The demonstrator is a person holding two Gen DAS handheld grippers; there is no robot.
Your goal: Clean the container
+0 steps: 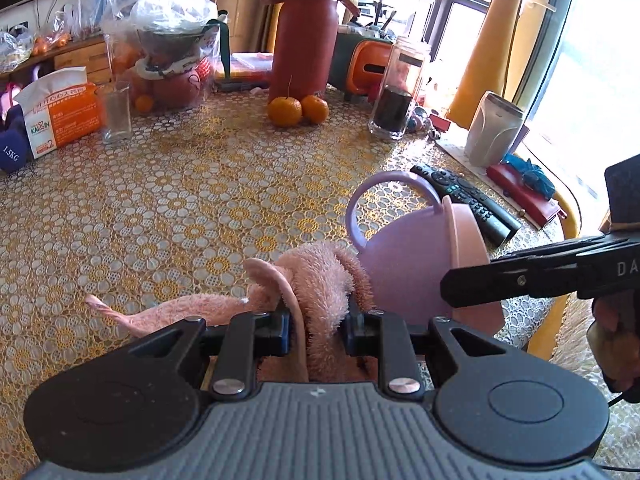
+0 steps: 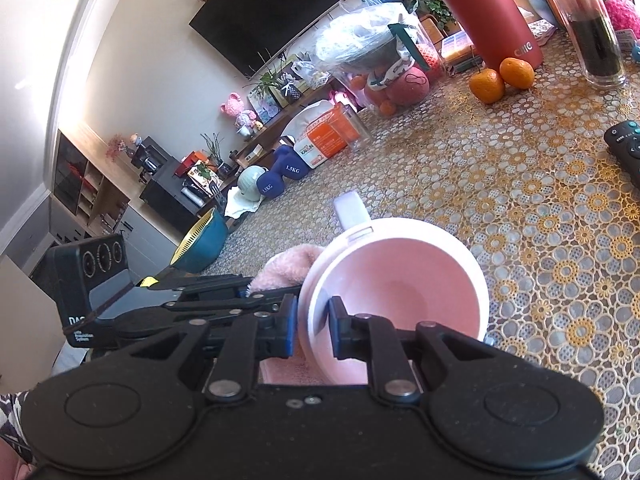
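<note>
Right gripper (image 2: 314, 322) on unlabelled mug (image 2: 400, 280)

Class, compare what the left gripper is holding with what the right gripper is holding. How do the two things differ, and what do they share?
The left gripper is shut on a fluffy pink cloth, soft and limp, one end trailing on the table; the right gripper is shut on the rim of a rigid, smooth mug with a handle. The cloth is crumpled; the mug keeps its round shape, tipped sideways. Both are pinkish and clamped.

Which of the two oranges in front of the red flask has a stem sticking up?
The left orange, nearer the tissue pack: a thin stem rises from it. The right orange has none visible.
</note>
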